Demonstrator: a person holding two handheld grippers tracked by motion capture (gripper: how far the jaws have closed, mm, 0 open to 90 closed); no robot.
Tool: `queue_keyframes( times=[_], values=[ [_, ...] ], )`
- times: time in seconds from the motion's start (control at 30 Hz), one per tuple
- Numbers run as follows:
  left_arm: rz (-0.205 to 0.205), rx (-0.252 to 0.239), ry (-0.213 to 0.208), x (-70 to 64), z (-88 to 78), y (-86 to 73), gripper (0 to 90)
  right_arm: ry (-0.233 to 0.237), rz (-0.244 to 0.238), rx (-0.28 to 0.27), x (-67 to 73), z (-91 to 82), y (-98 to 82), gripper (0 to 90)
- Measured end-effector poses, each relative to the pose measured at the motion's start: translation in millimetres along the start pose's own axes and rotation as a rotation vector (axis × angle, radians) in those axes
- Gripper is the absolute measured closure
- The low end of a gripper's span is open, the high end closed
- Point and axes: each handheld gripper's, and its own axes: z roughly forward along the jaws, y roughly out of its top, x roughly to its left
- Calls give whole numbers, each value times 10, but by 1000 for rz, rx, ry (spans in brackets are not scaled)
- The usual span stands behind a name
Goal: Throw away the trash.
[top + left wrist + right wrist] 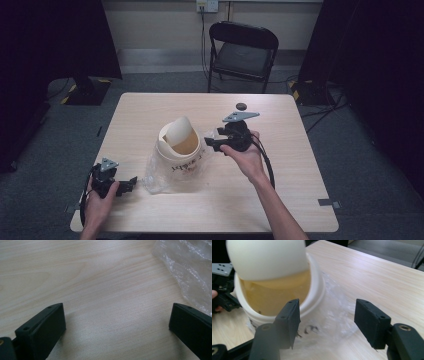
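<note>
The bin [179,150], a small cream tub with a swing lid [178,131] tipped up on top, stands near the middle of the table [280,195], wrapped in a clear bag [155,177] that spills onto the wood toward the person's left. The bag looks half worked on or off, which would explain why both tools flank the tub, one to steady and one to pull.

The right gripper [210,141] sits just beside the bin's right side at rim level, pointing at it, wrist level and forearm angled in from the near edge. Its jaws stand apart with only film and bin wall ahead of them, nothing pinched; in the right gripper view the left pad [289,317] overlaps the rim.

The left gripper [131,183] rests low by the near-left corner, jaws spread wide over bare wood, bag edge [185,270] just beyond, hand relaxed around it.
</note>
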Motion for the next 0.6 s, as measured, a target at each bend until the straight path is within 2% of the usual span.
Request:
queue_keyframes(
  times=[0.4,0.6],
  values=[
    [-1,-1,-1,0,1,0,2,-96,48,29,-277,-212,-272,263],
    [-1,0,-4,2,3,0,0,-133,81,0,-389,-343,-399,243]
  ],
)
